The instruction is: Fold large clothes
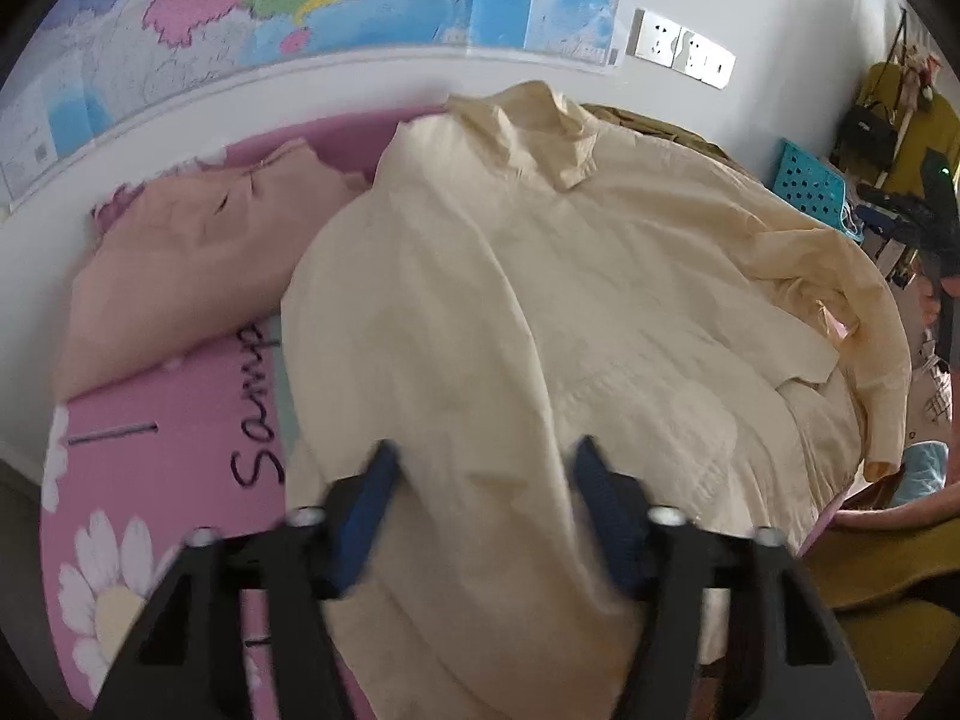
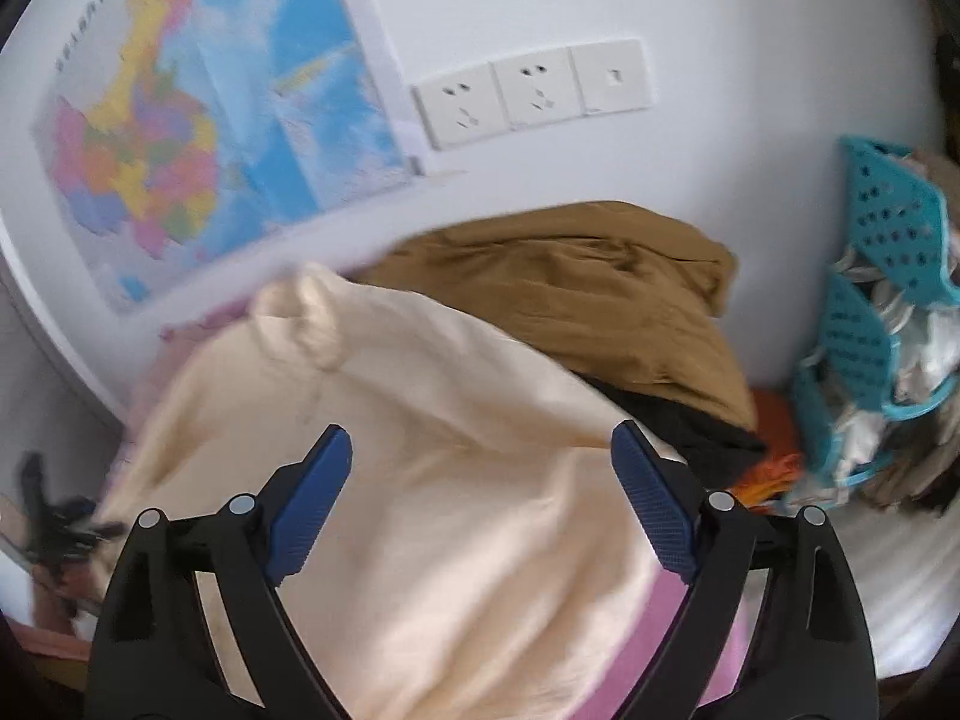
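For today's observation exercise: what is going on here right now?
A person with a gripper in each hand is folding a large cream collared shirt spread on a pink daisy-print mat. The left gripper straddles a raised fold of the shirt; the right gripper hangs open above it. A folded peach garment lies beside.

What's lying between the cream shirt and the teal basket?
In the right wrist view, a brown garment lies between the cream shirt and the teal basket, with dark cloth and something orange beneath it.
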The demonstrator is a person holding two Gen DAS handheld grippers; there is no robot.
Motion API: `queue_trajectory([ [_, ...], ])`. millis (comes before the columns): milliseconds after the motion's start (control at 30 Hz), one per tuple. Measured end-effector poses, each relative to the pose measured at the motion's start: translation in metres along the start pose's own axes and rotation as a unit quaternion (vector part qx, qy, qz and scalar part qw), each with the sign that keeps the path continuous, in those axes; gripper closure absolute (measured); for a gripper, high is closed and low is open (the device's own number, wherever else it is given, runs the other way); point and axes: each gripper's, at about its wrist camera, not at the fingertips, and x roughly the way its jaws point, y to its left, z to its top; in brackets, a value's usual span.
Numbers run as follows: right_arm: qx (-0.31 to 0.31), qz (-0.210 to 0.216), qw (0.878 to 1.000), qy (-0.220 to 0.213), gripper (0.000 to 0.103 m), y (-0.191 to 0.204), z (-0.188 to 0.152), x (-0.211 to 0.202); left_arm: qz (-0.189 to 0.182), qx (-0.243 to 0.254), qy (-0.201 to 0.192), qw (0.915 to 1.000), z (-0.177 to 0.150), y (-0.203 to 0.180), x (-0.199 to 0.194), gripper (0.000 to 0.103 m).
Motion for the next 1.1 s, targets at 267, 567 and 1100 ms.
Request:
queue_trajectory([
  [267, -0.022, 0.028, 0.999, 0.006, 0.016, 0.027, -0.012, 0.0, 0.066, -0.053, -0.045, 0.9954, 0.042, 0.051, -0.048, 0.1],
  [567, -0.022, 0.005, 1.0, 0.006, 0.016, 0.022, -0.026, 0.003, 0.233, -0.12, 0.02, 0.9648, 0.092, 0.15, -0.02, 0.089],
  [1100, 0.025, 0.027, 0.995, 0.089, 0.005, -0.016, -0.087, 0.009, 0.089, -0.112, -0.158, 0.9771, 0.081, 0.089, -0.055, 0.061],
])
